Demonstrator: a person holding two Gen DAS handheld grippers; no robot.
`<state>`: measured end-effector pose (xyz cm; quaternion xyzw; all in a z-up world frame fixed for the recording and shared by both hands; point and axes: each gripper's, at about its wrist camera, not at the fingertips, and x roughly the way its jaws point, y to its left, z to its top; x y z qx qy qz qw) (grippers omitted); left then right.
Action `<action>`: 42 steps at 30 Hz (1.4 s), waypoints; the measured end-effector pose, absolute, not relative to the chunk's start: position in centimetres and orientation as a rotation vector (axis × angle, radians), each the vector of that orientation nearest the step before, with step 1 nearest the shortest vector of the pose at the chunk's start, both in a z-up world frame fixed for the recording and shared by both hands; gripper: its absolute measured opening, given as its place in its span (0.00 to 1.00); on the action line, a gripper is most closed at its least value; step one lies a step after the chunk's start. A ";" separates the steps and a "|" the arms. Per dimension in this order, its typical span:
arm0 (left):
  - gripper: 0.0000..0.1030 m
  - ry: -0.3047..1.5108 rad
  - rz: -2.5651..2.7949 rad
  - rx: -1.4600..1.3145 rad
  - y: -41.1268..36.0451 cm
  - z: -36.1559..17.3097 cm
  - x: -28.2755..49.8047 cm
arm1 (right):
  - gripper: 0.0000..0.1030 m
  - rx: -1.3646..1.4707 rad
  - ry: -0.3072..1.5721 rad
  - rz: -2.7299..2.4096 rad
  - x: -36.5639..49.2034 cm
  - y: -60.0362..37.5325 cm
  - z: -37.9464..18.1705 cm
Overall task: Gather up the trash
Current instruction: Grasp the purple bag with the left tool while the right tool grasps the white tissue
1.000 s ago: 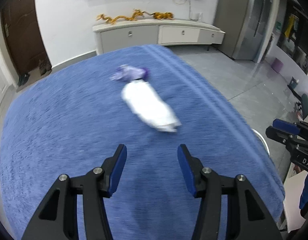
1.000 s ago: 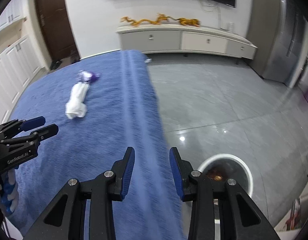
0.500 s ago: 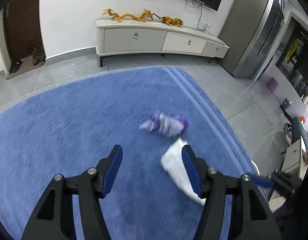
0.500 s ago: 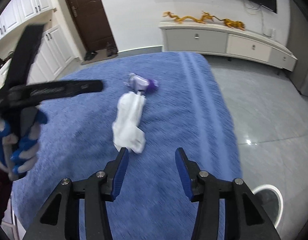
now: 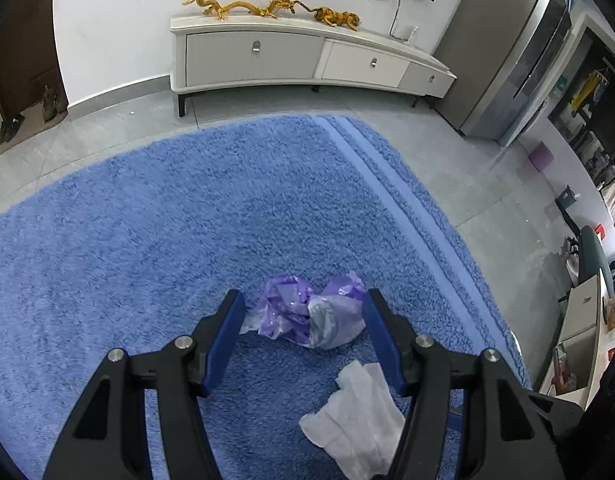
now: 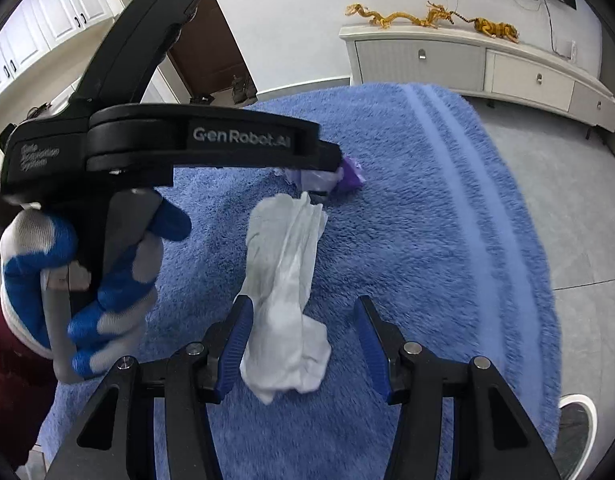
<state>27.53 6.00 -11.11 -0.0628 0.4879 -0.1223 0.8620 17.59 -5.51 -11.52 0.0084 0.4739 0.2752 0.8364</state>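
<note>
Two pieces of trash lie on the blue rug [image 5: 147, 240], touching or nearly so: a crumpled purple wrapper [image 5: 307, 312] and a long white tissue wad [image 6: 285, 300]. Left gripper [image 5: 301, 334] is about half open, its jaws just opened wider and now standing either side of the wrapper, pads not pressing it, nothing held. Right gripper [image 6: 303, 344] is also part open, jaws just been opening, near end of the tissue between them; left pad looks just beside or touching the tissue, right pad clear, no grip yet. Gloved hand [image 6: 79, 276] holds the left gripper's handle in the right wrist view. Handling guess: both items very light, soft, crushable. Wrapper looks like thin shiny plastic, may be slippery and spring back, so best pinched across the bunched middle. Tissue is limp, will droop and trail when lifted; grab the thick folded end, not a loose corner that could tear. White bin rim [image 6: 579, 420] shows at rug's edge on grey floor [image 6: 587, 240].
</note>
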 end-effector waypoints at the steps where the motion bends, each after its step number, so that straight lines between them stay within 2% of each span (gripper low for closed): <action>1: 0.58 1.023 -0.257 -0.133 6.0 -11.2 27.5 | 0.50 0.020 1.002 0.587 17.7 -5.4 -11.5; 3: 0.57 1.022 -0.259 -0.142 6.2 -11.3 27.3 | 0.46 0.019 0.998 0.596 17.7 -5.1 -11.5; 5: 0.54 1.018 -0.263 -0.148 6.3 -11.4 26.9 | 0.35 0.011 0.998 0.612 17.4 -4.9 -11.5; 7: 0.48 1.013 -0.272 -0.160 6.5 -11.6 26.4 | 0.21 -0.013 0.995 0.625 16.8 -4.4 -11.6; 9: 0.45 1.004 -0.274 -0.171 6.7 -11.6 25.8 | 0.12 -0.023 0.991 0.635 16.1 -4.3 -11.6; 16: 0.35 0.984 -0.261 -0.178 6.7 -11.1 23.0 | 0.10 -0.017 0.987 0.646 13.4 -5.6 -11.3; 22: 0.30 0.964 -0.226 -0.135 6.5 -10.6 19.1 | 0.10 0.007 0.990 0.622 10.9 -8.4 -11.0; 42: 0.28 0.933 -0.192 -0.085 6.0 -7.9 3.6 | 0.10 0.053 0.965 0.510 3.3 -15.6 -9.7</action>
